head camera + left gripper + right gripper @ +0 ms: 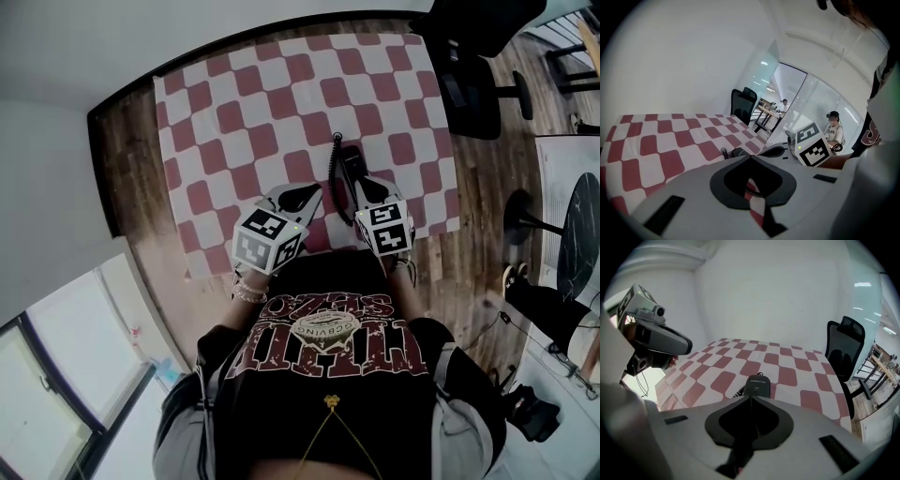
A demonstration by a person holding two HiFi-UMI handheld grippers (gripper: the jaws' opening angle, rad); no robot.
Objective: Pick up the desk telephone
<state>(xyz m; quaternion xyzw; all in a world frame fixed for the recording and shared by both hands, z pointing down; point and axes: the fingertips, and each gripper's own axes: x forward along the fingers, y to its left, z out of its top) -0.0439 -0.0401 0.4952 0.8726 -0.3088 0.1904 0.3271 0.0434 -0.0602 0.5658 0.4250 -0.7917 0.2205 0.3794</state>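
Grippers in both my hands hover over the near edge of a red-and-white checked tablecloth point(281, 94), seen from above my head, with wooden floor point(131, 169) around it. The desk telephone point(757, 385), small and black, lies on the cloth near that front edge, a little right of the middle. Its coiled cord point(333, 164) runs away from me along its left side. My right gripper point(750, 398) tilts down toward it. In the right gripper view its two jaws are pressed together with nothing between them, and their joined tips sit just at the telephone's near end; I cannot tell whether they touch it. My left gripper point(750, 158) is just to the left of the telephone, apart from it. Its jaws are also closed tip to tip and empty, with only checked cloth showing through the gap behind the tips. In the left gripper view, the telephone and cord lie just beyond and to the right of the tips, and the marker cube point(813, 146) of my right gripper stands further right. A black office chair point(844, 345) stands beyond the cloth's far right corner.
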